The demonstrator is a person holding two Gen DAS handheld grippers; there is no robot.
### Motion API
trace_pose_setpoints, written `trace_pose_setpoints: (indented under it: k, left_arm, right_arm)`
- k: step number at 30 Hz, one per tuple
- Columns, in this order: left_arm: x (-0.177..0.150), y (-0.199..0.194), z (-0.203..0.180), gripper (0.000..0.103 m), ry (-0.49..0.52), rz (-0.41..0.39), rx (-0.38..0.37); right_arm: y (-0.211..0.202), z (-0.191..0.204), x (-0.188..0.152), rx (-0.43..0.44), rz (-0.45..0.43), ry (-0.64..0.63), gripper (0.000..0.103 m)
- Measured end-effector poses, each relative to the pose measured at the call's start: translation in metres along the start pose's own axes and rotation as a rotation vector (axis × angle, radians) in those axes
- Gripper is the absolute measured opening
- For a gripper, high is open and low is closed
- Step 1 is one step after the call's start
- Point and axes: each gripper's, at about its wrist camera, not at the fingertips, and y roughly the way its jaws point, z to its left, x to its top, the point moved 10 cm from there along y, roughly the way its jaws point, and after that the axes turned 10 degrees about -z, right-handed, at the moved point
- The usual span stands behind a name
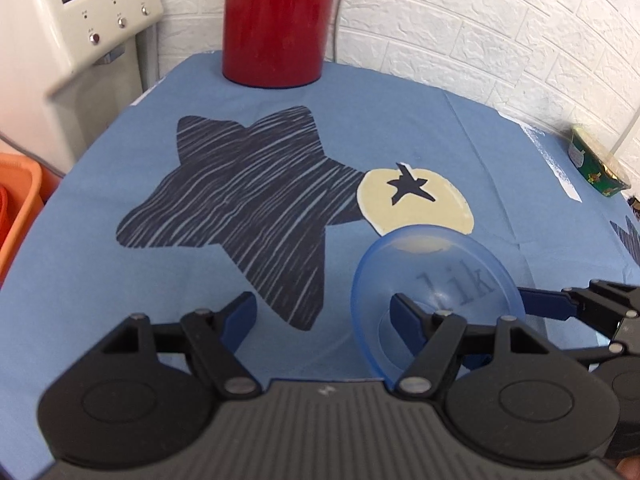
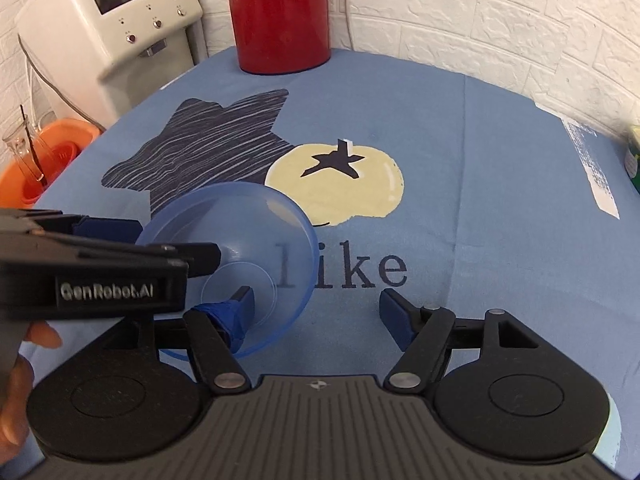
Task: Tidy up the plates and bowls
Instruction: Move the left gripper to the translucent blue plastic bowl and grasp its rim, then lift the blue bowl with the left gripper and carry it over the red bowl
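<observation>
A clear blue bowl (image 1: 440,276) (image 2: 256,232) stands tilted on the blue tablecloth (image 1: 400,120), between my two grippers. My left gripper (image 1: 322,314) is open, and its right finger (image 1: 404,318) reaches into the bowl. The same finger (image 2: 200,258) enters the right wrist view from the left. My right gripper (image 2: 316,304) is open too. Its taped left finger (image 2: 236,314) lies against the bowl's base, and one blue finger (image 1: 544,304) shows at the bowl's right rim. Neither gripper's jaws close on the bowl.
A red jug (image 1: 272,20) stands at the back of the table before a white brick wall. A white machine (image 1: 80,12) and an orange tub (image 2: 52,152) are off the left edge. A green tin (image 1: 596,168) sits far right. A hand (image 2: 16,380) holds the left gripper.
</observation>
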Motion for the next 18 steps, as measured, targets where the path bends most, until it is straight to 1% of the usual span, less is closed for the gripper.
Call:
trace_pose_setpoints:
  k: [2, 6, 9, 10, 11, 12, 13, 14, 15, 17, 18]
  left_arm:
    - [0.000, 0.000, 0.002, 0.075, -0.013, 0.005, 0.003]
    - [0.000, 0.001, 0.001, 0.077, 0.001, 0.015, -0.008]
    - [0.000, 0.001, -0.001, 0.077, 0.007, 0.010, -0.015]
    - [0.000, 0.001, -0.002, 0.075, 0.002, 0.009, -0.023]
    - [0.000, 0.000, -0.003, 0.070, 0.001, 0.004, -0.028]
    - [0.000, -0.001, -0.005, 0.050, 0.016, 0.007, -0.031]
    - [-0.001, -0.001, -0.007, 0.034, 0.029, 0.013, -0.032]
    - [-0.002, -0.002, -0.010, 0.032, 0.028, 0.023, -0.050]
    - [-0.003, -0.004, -0.013, 0.031, 0.016, 0.037, -0.073]
    - [-0.006, -0.009, -0.017, 0.031, -0.002, 0.064, -0.091]
    - [-0.009, -0.012, -0.019, 0.031, -0.018, 0.083, -0.112]
  right_arm:
    - [0.001, 0.004, 0.002, 0.001, 0.000, -0.017, 0.055]
    - [0.001, 0.014, 0.000, 0.061, -0.037, -0.025, 0.055]
    - [-0.001, 0.022, 0.000, 0.136, -0.066, 0.009, 0.050]
    - [-0.001, 0.025, 0.000, 0.147, -0.066, 0.001, 0.046]
    - [-0.002, 0.028, -0.001, 0.156, -0.063, -0.010, 0.041]
    - [-0.004, 0.032, -0.002, 0.173, -0.057, -0.011, 0.039]
    - [-0.007, 0.037, -0.002, 0.200, -0.048, 0.004, 0.036]
    - [-0.009, 0.041, -0.003, 0.229, -0.039, 0.029, 0.036]
    - [-0.011, 0.043, -0.005, 0.230, -0.025, 0.047, 0.036]
    - [-0.015, 0.045, -0.009, 0.212, -0.011, 0.030, 0.036]
    - [-0.018, 0.043, -0.011, 0.207, -0.005, 0.048, 0.036]
